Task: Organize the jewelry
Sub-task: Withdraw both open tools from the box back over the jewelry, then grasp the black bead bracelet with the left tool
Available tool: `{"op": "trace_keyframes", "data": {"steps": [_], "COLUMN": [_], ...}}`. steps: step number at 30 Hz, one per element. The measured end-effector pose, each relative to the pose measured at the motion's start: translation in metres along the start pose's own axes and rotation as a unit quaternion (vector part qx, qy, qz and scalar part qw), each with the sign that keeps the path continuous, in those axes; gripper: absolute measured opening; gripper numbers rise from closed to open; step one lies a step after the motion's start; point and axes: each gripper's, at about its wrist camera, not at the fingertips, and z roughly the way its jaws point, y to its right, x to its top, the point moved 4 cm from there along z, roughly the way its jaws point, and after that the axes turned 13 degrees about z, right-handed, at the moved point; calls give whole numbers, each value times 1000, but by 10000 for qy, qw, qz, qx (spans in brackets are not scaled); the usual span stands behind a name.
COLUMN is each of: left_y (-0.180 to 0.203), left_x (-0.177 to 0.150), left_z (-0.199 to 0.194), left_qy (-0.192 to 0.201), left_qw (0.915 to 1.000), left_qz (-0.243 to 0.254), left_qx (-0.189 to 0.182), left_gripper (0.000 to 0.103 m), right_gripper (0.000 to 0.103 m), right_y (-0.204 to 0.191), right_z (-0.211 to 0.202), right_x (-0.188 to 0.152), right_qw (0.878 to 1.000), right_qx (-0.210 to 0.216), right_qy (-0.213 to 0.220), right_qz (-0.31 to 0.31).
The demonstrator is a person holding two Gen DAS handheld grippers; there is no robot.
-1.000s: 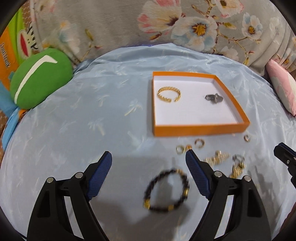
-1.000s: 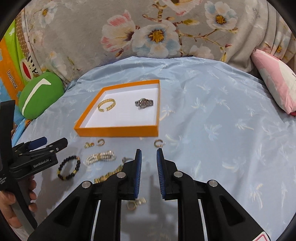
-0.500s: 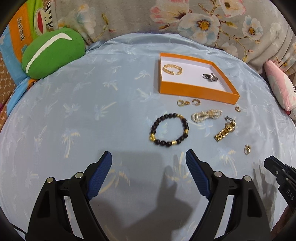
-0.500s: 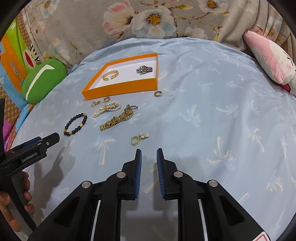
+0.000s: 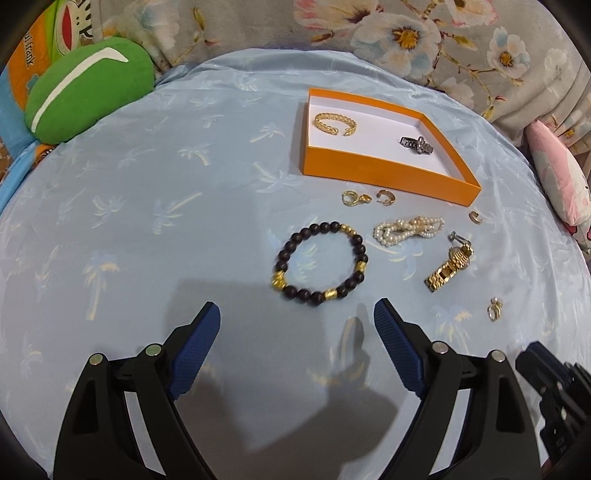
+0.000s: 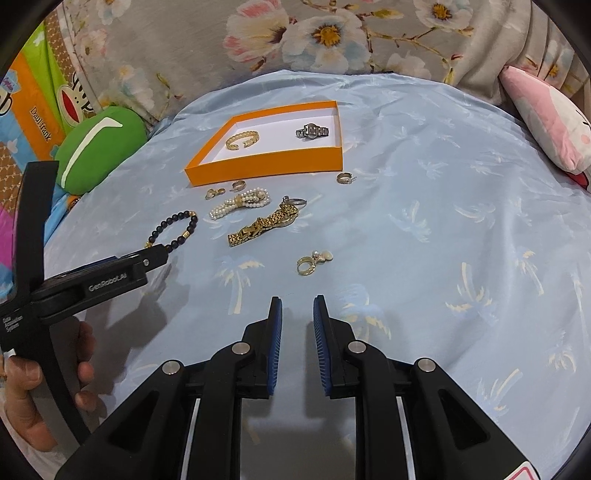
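An orange tray (image 5: 388,173) (image 6: 266,166) holds a gold bangle (image 5: 334,123) and a silver watch (image 5: 417,144). In front of it on the blue cloth lie a black bead bracelet (image 5: 284,258) (image 6: 192,221), a pearl bracelet (image 5: 406,229), a gold watch band (image 5: 447,269) (image 6: 262,223), a pearl earring (image 6: 314,260) and small gold hoops (image 5: 351,197). My left gripper (image 5: 295,306) hovers just short of the bead bracelet, its jaws wide and opening, nothing between them. My right gripper (image 6: 298,300) is narrowly open and empty, a little short of the pearl earring.
A green cushion (image 5: 85,96) lies at the back left and a pink cushion (image 6: 546,118) at the right edge. Floral fabric (image 6: 332,33) rises behind the cloth. A person's hand (image 6: 37,406) grips the left tool's handle at the lower left.
Both grippers have drawn back from the jewellery. The bead bracelet, which lay between the left fingertips, now lies ahead of them. Nothing was picked up.
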Motion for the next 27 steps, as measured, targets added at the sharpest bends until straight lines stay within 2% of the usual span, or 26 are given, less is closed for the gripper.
{"op": "trace_keyframes", "data": {"steps": [9,13,17,18,20,21,22,25,27], "left_y": [11,14,12,12,12,12,12,7,3], "left_x": [14,16,18,18,18,19,19,19,18], "left_z": [17,16,13,12,10,8,5,-1,-3], "left_qy": [2,67,85,70,76,112,128,128,137], "left_qw": [9996,9993,9997,9998,9998,9997,9997,9995,9995], "left_qz": [184,262,192,171,152,153,162,49,35], "left_qx": [213,270,91,-14,-120,-124,-109,-283,-265], "left_gripper": [80,60,27,22,19,4,0,0,0], "right_gripper": [20,25,26,28,31,32,32,32,32], "right_y": [7,6,-1,-4,-9,-12,-15,-24,-30], "right_z": [7,13,19,21,27,30,34,44,51], "right_x": [6,13,21,24,29,32,34,38,40], "right_qw": [9999,9999,9999,9999,9998,9997,9995,9990,9989], "right_qx": [-56,-58,-47,-32,18,43,61,133,132], "right_qy": [-60,-89,-93,-106,-150,-178,-210,-309,-350], "right_qz": [101,127,117,126,155,177,206,285,278]}}
